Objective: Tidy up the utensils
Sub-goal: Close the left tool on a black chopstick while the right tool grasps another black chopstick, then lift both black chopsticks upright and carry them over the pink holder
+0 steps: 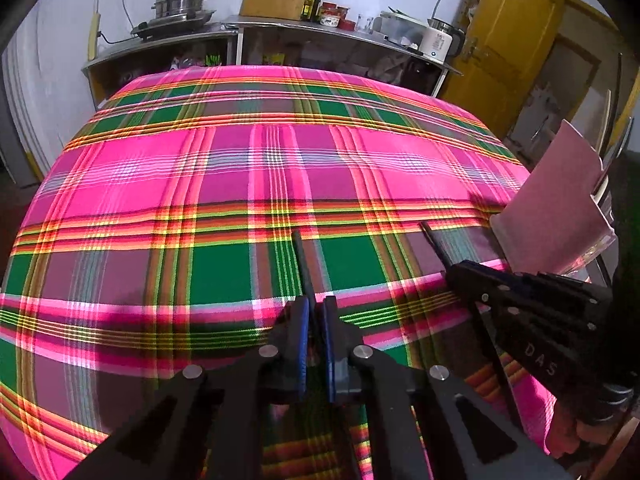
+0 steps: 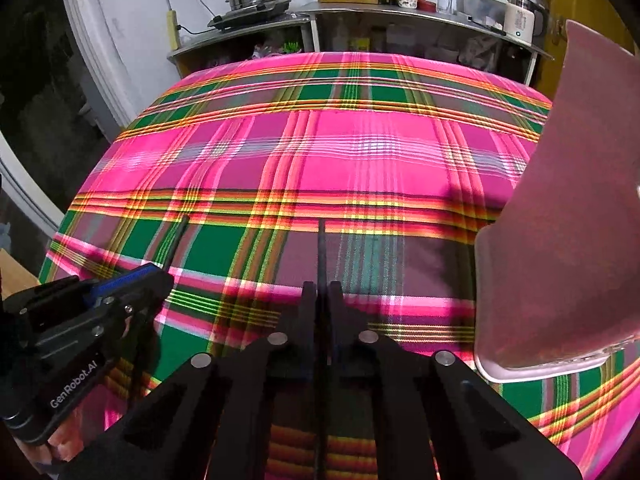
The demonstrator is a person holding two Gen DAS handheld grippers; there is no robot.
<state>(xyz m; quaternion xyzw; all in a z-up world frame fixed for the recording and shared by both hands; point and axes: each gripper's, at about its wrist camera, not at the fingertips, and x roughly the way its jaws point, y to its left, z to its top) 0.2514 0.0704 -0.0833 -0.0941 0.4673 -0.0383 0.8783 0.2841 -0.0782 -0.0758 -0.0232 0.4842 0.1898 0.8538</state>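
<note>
Left wrist view: the left gripper (image 1: 316, 312) has its jaws clamped on a thin black chopstick (image 1: 301, 256) above the plaid-covered counter (image 1: 160, 184). The right gripper (image 2: 320, 292) pinches another black chopstick (image 2: 321, 248), beside the pink utensil holder (image 2: 560, 220).

Lower part of black utensil handle (image 1: 301, 256) hidden between closed jaws of left gripper (image 1: 316, 312); working end not seen. Same for thin black utensil (image 2: 321, 248) clamped in right gripper (image 2: 321, 292): only the stem above the pads shows. Type of either utensil undeterminable. Pink holder (image 2: 560, 208) cut off by right edge of right wrist view; contents hidden there. Pale utensil tips (image 1: 608, 108) behind holder partly cut by frame edge in left wrist view. Labels on shelf bottles (image 1: 313, 0) too small to read.
</note>
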